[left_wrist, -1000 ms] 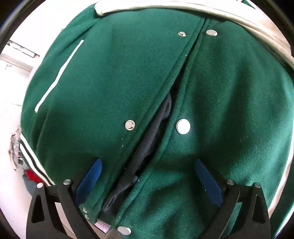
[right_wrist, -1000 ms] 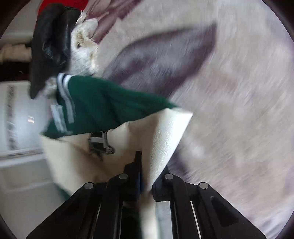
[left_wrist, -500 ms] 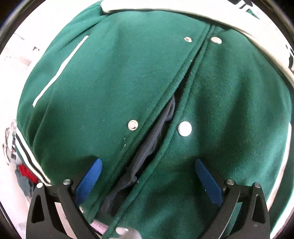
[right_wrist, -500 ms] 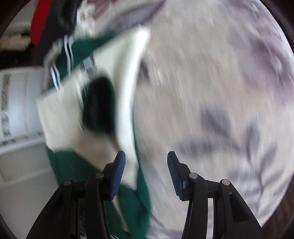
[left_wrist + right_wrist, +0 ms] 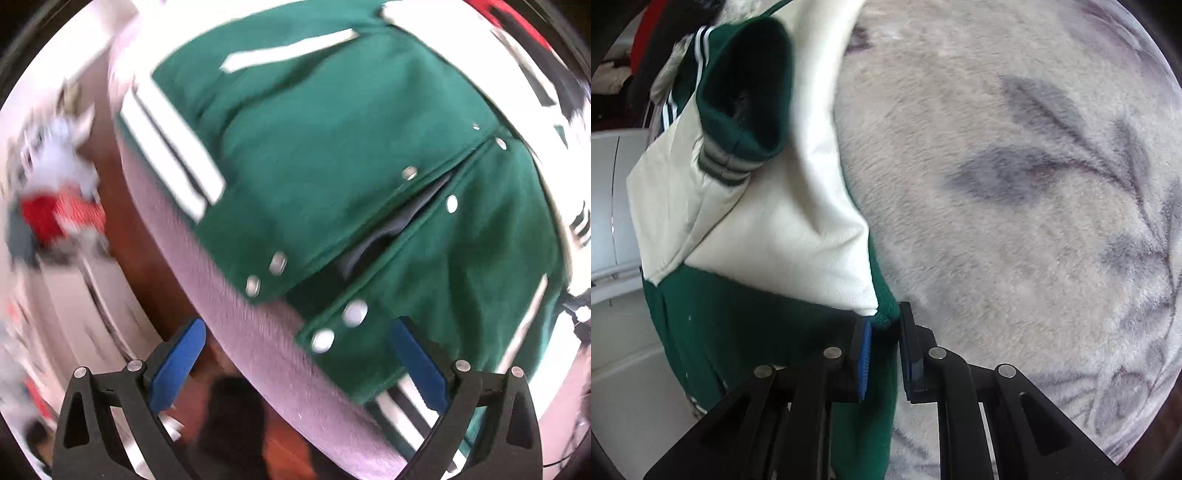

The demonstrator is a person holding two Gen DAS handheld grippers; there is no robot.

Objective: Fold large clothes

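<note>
Grey-beige plush, printed with dark leaves: the blanket, covering the bed and taking most of the right wrist view.

Lying on it, near the bed's edge and reaching the brown floor side: the green jacket, spread front up, its front opening gaping a little and showing dark lining.

Crossing over the green body in the right wrist view: one cream sleeve, ending in a striped green cuff with the dark opening facing the camera.

Running along both front edges: the silver snaps, seemingly not pressed together.

Hovering above the jacket's lower hem at the bed's edge: the left tongs, spread wide, holding nothing, the picture being much blurred.

Closing right now on a green edge of the jacket, just below the cream sleeve's corner: the right tongs, the fabric sitting between the blue pads and seeming to touch both.

Judging from all this, being only partly done: one sleeve apparently laid in over the body. Remaining, as far as shown: the other sleeve, not clearly visible here, then folding the body itself into a compact shape.
</note>
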